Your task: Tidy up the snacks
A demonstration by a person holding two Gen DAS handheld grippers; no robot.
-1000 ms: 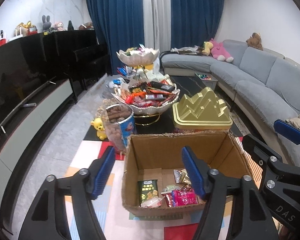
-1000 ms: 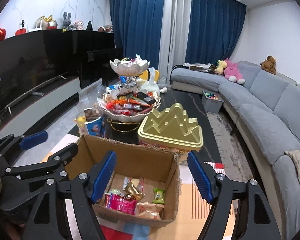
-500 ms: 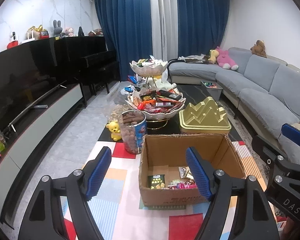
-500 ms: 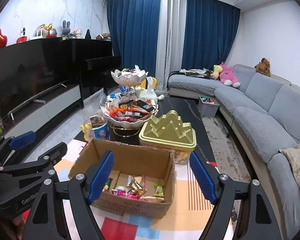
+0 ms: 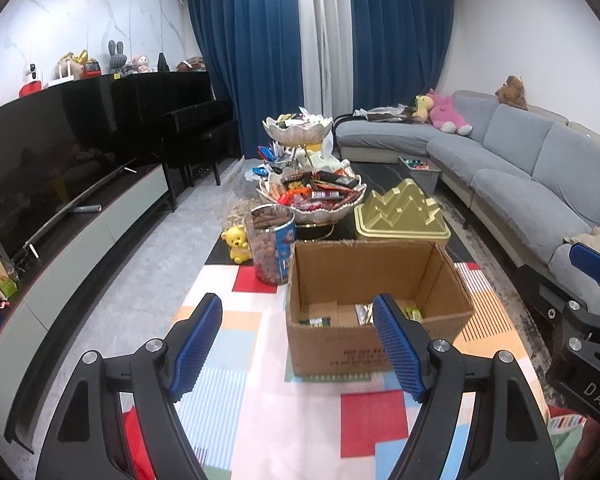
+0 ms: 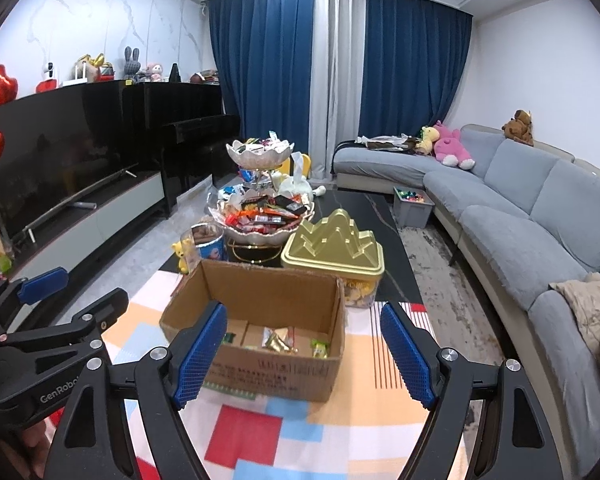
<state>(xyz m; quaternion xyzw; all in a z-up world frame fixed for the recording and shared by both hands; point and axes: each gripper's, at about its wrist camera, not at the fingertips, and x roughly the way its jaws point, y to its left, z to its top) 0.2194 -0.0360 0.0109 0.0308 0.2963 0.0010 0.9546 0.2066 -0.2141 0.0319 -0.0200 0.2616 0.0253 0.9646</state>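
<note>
Both the left claw point(image 5: 298, 344) and right claw point(image 6: 302, 350) gape wide, empty. Ahead and below sits the cardboard box point(image 5: 374, 308) holding snacks point(image 6: 278, 340); reaching blind could crush packets or tip it.

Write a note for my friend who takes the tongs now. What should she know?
Left tongs: open, empty, jaws just widened.
Right tongs: the same.
The cardboard box sits on the colourful mat and holds a few snack packets.
The tiered snack bowl behind the box is full. The nut jar and gold tin stand beside it.
Done: some snacks boxed.
Left: probably the bowl's pile.
</note>
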